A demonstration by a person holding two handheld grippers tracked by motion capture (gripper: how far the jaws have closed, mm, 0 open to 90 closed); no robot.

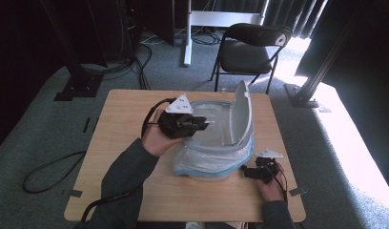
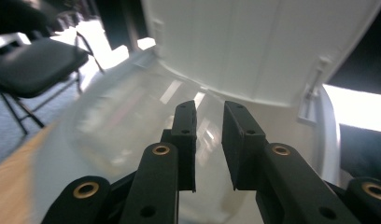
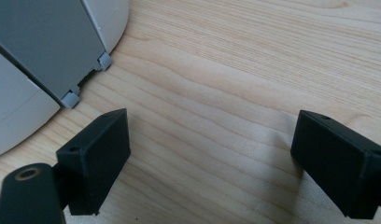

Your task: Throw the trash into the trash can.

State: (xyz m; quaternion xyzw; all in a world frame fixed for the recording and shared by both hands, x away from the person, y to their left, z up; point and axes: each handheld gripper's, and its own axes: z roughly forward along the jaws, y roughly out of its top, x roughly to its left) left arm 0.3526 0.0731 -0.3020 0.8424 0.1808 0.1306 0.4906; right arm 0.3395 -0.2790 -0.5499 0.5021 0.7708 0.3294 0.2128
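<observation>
A white bin (image 1: pixel 212 134) lined with a clear plastic bag (image 1: pixel 202 166) stands in the middle of the wooden table (image 1: pixel 123 119), its lid (image 1: pixel 241 113) tipped up at the right. My left gripper (image 1: pixel 204 123) hovers over the bin's left rim, pointing inward. In the left gripper view its jaws (image 2: pixel 209 123) stand a narrow gap apart with nothing between them, facing the bag liner (image 2: pixel 109 121) and the lid (image 2: pixel 254 42). My right gripper (image 1: pixel 247 173) rests on the table by the bin's front right. Its jaws (image 3: pixel 212 140) are wide open over bare wood, near the bin's base (image 3: pixel 16 121).
A black folding chair (image 1: pixel 250 47) stands beyond the far table edge, and a white desk leg (image 1: pixel 187 33) rises behind it. Cables (image 1: pixel 45 171) lie on the carpet at the left. Black frame posts (image 1: pixel 73 67) flank the table.
</observation>
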